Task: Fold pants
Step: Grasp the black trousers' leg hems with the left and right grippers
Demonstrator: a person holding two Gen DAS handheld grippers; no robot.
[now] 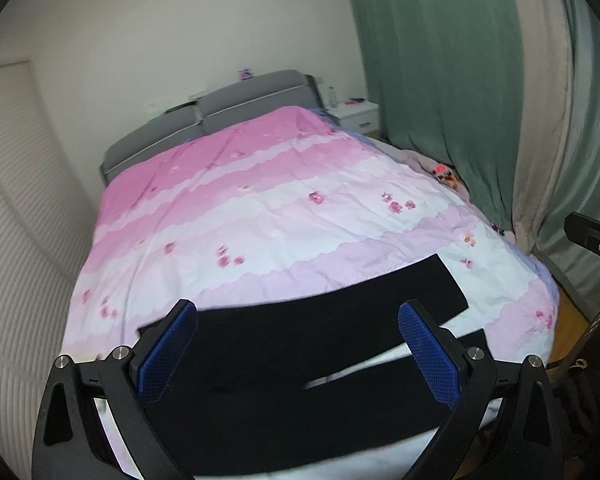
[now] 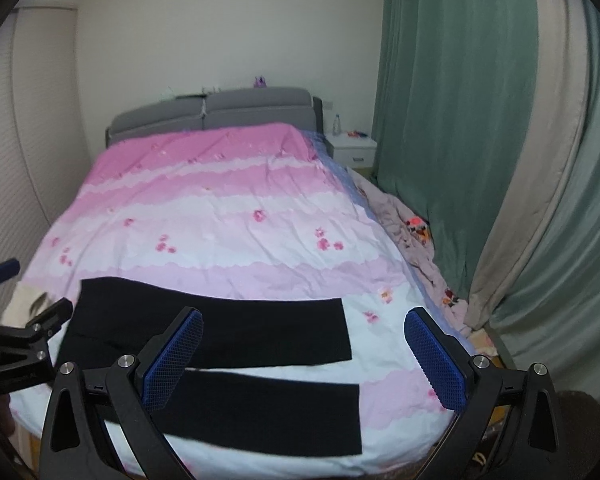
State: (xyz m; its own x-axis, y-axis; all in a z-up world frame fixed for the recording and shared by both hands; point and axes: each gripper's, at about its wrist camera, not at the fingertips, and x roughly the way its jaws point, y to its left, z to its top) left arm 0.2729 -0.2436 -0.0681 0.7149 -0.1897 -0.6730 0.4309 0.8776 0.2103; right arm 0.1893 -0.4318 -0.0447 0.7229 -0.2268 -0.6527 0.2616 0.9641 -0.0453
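Observation:
Black pants (image 1: pixel 300 344) lie flat across the foot of the bed, waist to the left and both legs spread apart toward the right. They also show in the right wrist view (image 2: pixel 220 336). My left gripper (image 1: pixel 298 350) is open and empty, hovering above the waist and upper legs. My right gripper (image 2: pixel 303 356) is open and empty, above the two leg ends (image 2: pixel 340 416). The left gripper also shows at the left edge of the right wrist view (image 2: pixel 28 332).
The pink and white flowered duvet (image 2: pixel 228 216) covers the bed. A grey headboard (image 2: pixel 220 112) and a white nightstand (image 2: pixel 354 148) stand at the back. Green curtains (image 2: pixel 440 120) hang on the right. A crumpled blanket (image 2: pixel 412 240) lies by the bed's right side.

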